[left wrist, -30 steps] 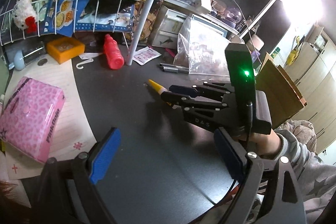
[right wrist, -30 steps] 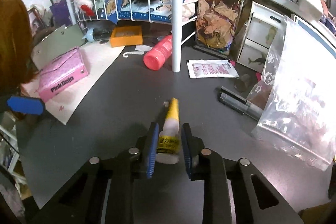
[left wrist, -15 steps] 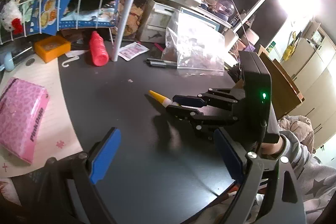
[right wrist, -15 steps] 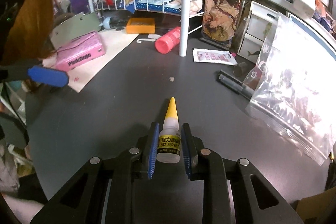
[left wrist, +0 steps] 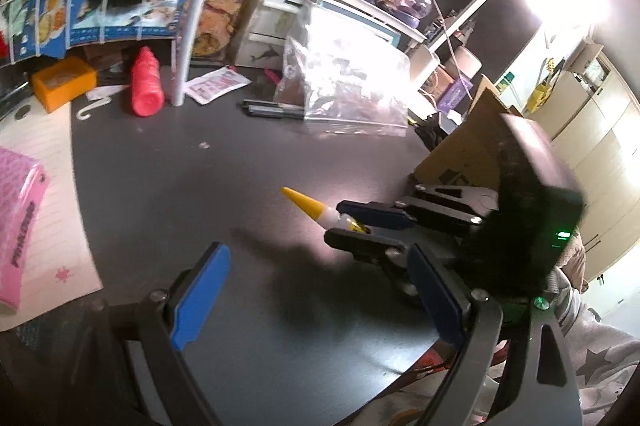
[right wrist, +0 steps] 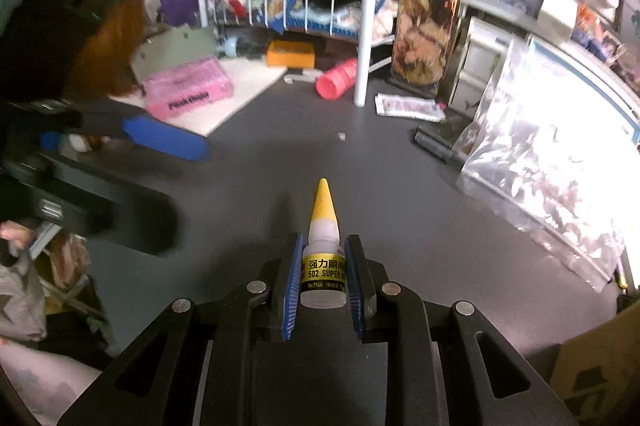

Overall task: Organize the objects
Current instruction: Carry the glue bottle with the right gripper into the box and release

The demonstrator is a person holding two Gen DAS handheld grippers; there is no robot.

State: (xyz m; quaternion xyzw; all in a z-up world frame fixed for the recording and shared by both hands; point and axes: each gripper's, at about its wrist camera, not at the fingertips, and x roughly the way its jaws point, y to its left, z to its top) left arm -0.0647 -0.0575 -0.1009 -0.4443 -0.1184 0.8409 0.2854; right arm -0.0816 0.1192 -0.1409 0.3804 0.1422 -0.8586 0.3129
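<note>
The glue bottle (right wrist: 322, 258) sits clenched between the right gripper's (right wrist: 322, 278) blue pads, above the dark table (right wrist: 360, 166), yellow tip forward. It looks light, stiff and smooth; the labelled body is the sure place to grip. The left gripper (left wrist: 316, 300) stands wide, empty.

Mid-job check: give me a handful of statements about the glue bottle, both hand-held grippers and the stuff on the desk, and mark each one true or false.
1. The right hand-held gripper is shut on the super glue bottle. True.
2. The bottle's yellow tip points back into the gripper. False: it points forward, away from it.
3. The left hand-held gripper holds a marker. False: it is open and holds nothing.
4. The red bottle lies on its side beside the white pole. True.
5. The clear plastic bag hangs from the wire rack. False: it rests on the dark desk.
</note>
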